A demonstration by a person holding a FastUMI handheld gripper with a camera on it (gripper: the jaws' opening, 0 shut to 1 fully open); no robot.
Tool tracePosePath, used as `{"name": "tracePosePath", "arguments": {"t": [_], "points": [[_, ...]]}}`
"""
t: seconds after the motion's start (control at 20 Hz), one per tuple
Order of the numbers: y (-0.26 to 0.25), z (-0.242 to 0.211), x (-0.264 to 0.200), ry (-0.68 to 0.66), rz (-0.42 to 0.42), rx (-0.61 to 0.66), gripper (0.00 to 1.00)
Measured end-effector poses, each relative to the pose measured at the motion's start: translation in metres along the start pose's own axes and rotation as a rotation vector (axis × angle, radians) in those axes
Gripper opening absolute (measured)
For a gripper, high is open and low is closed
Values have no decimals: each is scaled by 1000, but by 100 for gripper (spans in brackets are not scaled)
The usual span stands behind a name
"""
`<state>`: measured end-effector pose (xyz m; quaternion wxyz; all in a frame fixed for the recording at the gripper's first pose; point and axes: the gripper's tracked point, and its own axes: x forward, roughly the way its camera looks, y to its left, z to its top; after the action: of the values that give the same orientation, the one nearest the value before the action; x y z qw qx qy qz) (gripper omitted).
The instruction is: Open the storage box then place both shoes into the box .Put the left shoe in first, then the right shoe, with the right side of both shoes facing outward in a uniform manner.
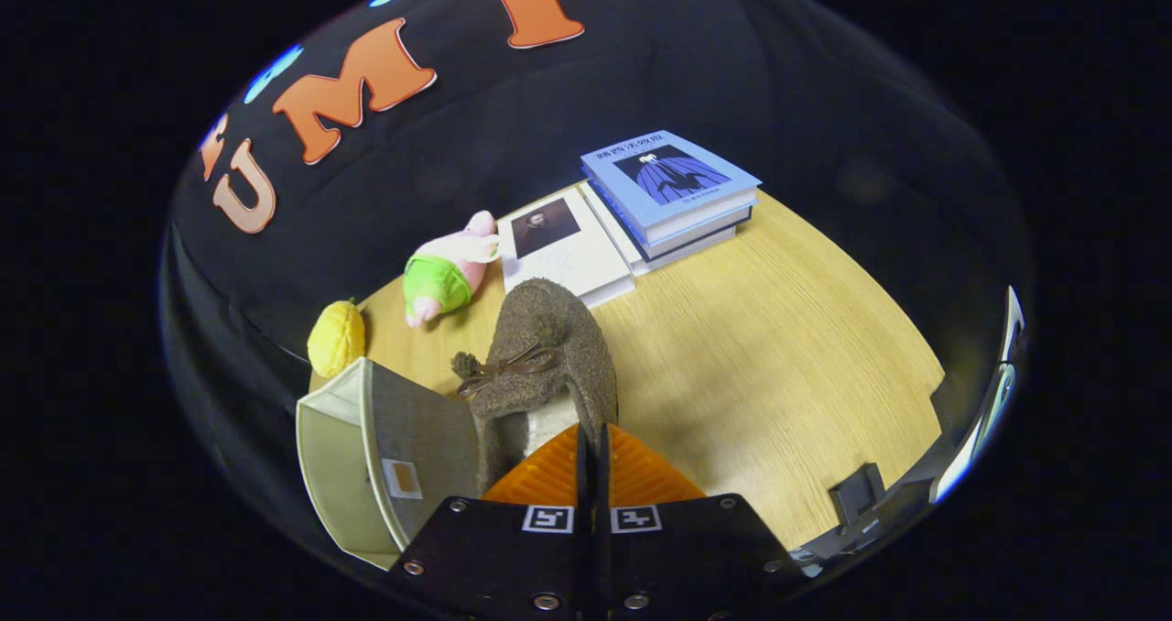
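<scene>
One brown shoe (547,355) hangs pinched at its collar in our claw (592,447). Beside it on the tabletop (778,355) stands the storage box (385,447).

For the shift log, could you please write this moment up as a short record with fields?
gripper: fingers nearly closed on the heel rim of the shoe, shoe held just ahead
shoe: brown fuzzy slipper with a bow, toe pointing away
storage box: beside the shoe, its lid state unclear
table: light wood
other items: pink plush, yellow plush, books beyond the shoe
</scene>
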<state>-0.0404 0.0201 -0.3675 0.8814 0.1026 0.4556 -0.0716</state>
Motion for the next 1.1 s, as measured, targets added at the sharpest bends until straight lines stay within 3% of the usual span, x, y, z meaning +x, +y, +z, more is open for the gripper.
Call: {"name": "tracePosePath", "arguments": {"t": [0.6,1.1], "points": [[118,5,-73,-119,151,12,0],[146,-21,-87,-142,127,17,0]]}}
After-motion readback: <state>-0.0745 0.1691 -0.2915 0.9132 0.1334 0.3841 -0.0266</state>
